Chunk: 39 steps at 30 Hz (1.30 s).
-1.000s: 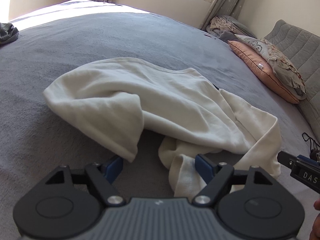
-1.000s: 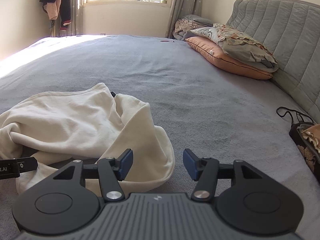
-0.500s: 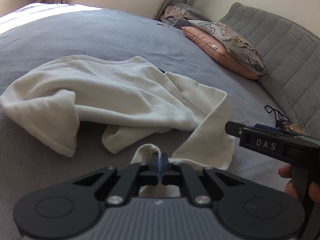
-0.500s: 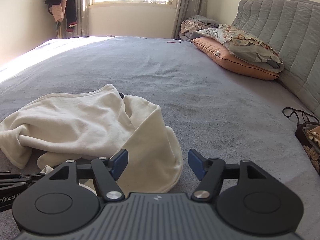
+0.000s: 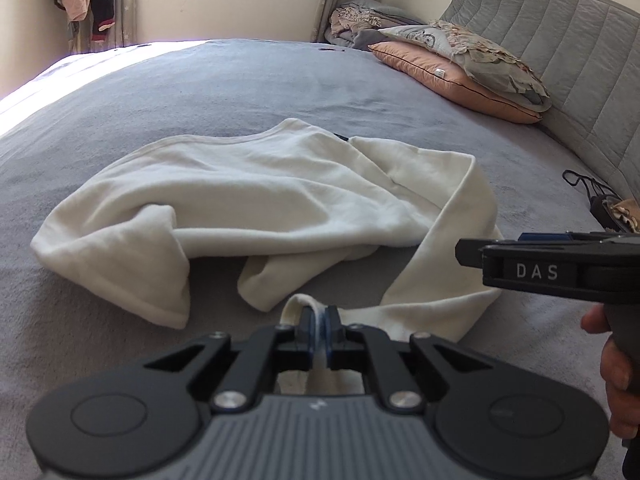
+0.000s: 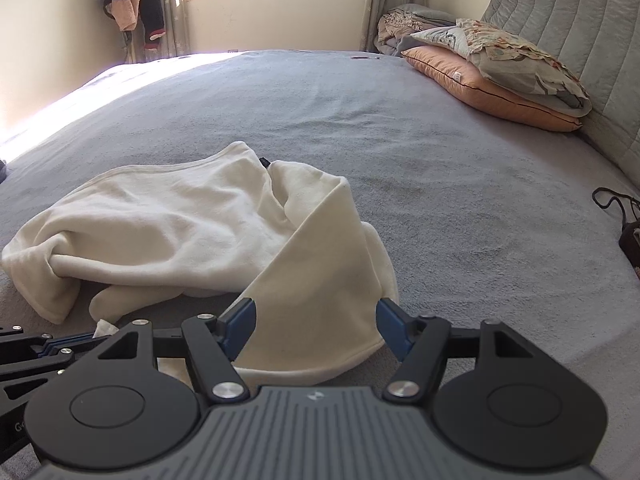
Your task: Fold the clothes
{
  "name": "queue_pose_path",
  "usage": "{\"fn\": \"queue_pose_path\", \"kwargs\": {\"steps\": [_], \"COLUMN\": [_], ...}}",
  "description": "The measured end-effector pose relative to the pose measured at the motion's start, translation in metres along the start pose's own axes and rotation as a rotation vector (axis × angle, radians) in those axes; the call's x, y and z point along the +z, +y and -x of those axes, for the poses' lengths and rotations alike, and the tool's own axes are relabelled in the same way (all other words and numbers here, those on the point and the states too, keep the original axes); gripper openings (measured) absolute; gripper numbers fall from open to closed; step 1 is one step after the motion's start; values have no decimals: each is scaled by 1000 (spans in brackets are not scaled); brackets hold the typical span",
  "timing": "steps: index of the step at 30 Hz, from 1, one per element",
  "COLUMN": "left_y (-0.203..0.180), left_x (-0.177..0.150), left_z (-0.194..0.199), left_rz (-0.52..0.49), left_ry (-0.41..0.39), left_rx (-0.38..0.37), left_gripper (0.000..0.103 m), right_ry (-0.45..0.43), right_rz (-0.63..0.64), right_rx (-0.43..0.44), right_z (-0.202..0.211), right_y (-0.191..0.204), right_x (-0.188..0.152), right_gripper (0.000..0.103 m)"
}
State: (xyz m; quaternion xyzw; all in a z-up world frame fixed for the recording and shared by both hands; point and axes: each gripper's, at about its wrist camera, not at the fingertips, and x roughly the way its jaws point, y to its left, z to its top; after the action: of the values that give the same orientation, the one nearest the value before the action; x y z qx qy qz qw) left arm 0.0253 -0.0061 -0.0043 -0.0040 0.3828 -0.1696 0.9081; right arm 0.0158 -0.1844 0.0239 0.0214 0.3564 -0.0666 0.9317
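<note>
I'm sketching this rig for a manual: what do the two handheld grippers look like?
Both match: the left gripper and the right gripper have a ribbed grey body, black linkage arms with silver pivot screws, two round black discs and blue finger pads. The right one's side bears white "DAS" lettering. No cables or sleeves show.

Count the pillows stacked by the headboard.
2. A peach pillow lies on the grey bed against the headboard; a floral grey pillow rests on top of it. The bedding pile behind may hide more.
</note>
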Motion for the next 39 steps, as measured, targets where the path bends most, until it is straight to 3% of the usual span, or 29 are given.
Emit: {"fn": "queue_pose_path", "kwargs": {"steps": [5, 7, 10, 13, 17, 20, 26, 29, 31, 32, 39], "left_y": [3, 4, 8, 13, 17, 23, 29, 32, 35, 36, 43], "left_x": [3, 4, 5, 7, 10, 12, 8, 5, 5, 5, 6], "left_z": [6, 10, 14, 18, 22, 23, 20, 19, 18, 18, 14], "left_rz": [-11, -19, -10, -5, -13, -8, -17, -16, -7, -3, 18], "left_ry": [-34, -47, -62, -78, -96, -85, -61, -51, -48, -47, -41], "left_rx": [35, 43, 55, 76, 112, 123, 147, 163, 165, 166, 163], "left_gripper": [40, 45, 63, 69, 87, 88, 90, 90, 90, 90, 90], "right_ry": [17, 24, 34, 38, 42, 70, 83, 71, 68, 67, -14], "right_rz": [12, 11, -1, -5, 18, 32, 93, 136, 153, 154, 155], "right_rx": [3, 8, 34, 53, 80, 108, 71, 52, 42, 42, -64], "right_z": [-6, -7, -8, -9, -10, -18, -25, -24, -22, -22, -3], "right_y": [4, 4, 5, 8, 18, 28, 43, 49, 52, 52, 39], "right_x": [-3, -4, -7, -9, -11, -14, -23, -26, -27, -27, -18], "right_gripper": [70, 70, 70, 69, 69, 66, 57, 32, 5, 1, 0]}}
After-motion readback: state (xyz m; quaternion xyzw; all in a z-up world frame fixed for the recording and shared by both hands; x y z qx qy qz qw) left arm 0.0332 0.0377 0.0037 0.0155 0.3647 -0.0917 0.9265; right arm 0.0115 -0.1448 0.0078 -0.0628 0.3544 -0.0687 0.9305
